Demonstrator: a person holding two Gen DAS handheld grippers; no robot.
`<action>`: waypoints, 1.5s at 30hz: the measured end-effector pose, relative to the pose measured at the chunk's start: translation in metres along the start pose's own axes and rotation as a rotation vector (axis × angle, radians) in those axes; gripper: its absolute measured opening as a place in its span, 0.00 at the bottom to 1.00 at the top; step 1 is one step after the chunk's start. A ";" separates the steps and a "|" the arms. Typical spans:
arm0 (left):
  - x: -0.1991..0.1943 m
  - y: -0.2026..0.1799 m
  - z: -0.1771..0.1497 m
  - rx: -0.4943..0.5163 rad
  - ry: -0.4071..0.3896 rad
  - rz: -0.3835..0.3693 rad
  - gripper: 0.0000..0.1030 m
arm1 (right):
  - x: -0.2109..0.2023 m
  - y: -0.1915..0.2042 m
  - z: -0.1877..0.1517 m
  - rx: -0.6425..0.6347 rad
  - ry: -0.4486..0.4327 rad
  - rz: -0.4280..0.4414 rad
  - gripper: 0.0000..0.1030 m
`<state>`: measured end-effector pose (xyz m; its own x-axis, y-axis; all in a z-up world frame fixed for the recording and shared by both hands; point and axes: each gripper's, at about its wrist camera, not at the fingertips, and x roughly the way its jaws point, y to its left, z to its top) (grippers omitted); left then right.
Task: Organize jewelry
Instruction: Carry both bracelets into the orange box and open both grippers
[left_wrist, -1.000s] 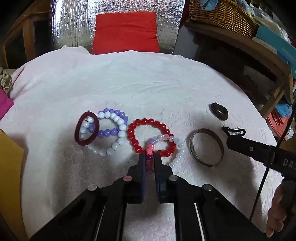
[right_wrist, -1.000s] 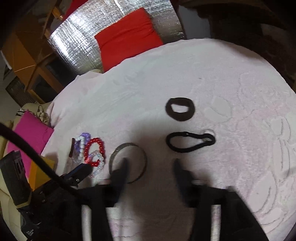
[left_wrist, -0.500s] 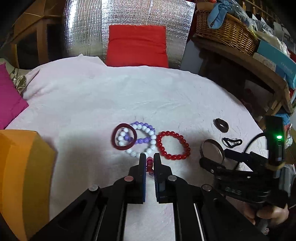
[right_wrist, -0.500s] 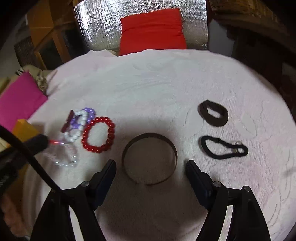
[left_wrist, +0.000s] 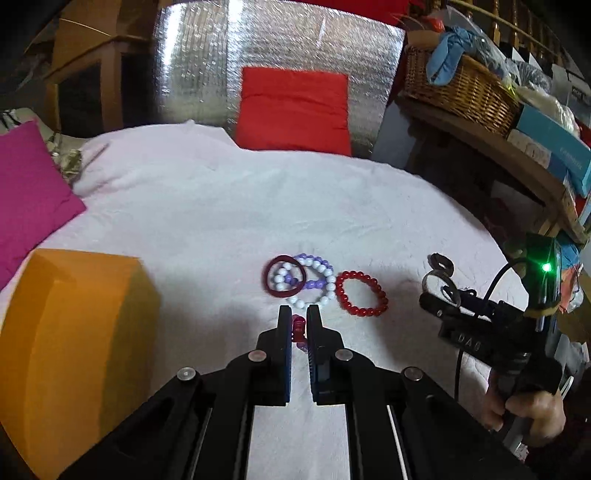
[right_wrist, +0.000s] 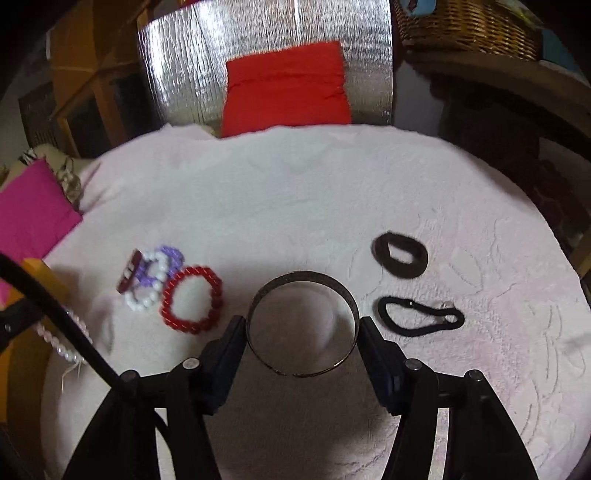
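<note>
My left gripper (left_wrist: 298, 317) is shut on a clear-and-pink beaded bracelet (left_wrist: 298, 328) and holds it above the white cloth; the bracelet hangs at the left of the right wrist view (right_wrist: 62, 338). My right gripper (right_wrist: 302, 325) is open, its fingers on either side of a dark metal bangle (right_wrist: 303, 326) lying on the cloth. A red bead bracelet (right_wrist: 192, 299), a white bead bracelet (right_wrist: 147, 284), a purple one (right_wrist: 171, 258) and a maroon ring (left_wrist: 284, 275) lie in a cluster.
An orange box (left_wrist: 74, 332) stands at the left. A brown hair tie (right_wrist: 400, 254) and a black elastic (right_wrist: 419, 315) lie right of the bangle. Pink cushion (left_wrist: 29, 199), red cushion (left_wrist: 293, 110) and wicker basket (left_wrist: 461, 92) border the cloth.
My left gripper lifted the clear-and-pink bracelet off the cluster and pulled back toward the left. My right gripper moved over the bangle and now straddles it.
</note>
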<state>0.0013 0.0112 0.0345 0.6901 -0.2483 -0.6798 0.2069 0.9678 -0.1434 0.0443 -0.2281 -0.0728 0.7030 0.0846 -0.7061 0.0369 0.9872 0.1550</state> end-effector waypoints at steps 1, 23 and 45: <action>-0.008 0.003 -0.002 -0.013 -0.008 -0.002 0.08 | -0.004 0.000 0.000 0.004 -0.010 0.009 0.62; -0.123 0.162 -0.060 -0.325 -0.140 0.421 0.08 | -0.059 0.273 -0.002 -0.304 -0.076 0.429 0.63; -0.116 0.124 -0.054 -0.201 -0.267 0.681 0.60 | -0.062 0.254 0.018 -0.185 -0.059 0.381 0.70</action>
<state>-0.0904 0.1623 0.0566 0.7698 0.4300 -0.4718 -0.4378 0.8935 0.1001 0.0228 0.0152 0.0224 0.6814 0.4457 -0.5805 -0.3579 0.8948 0.2668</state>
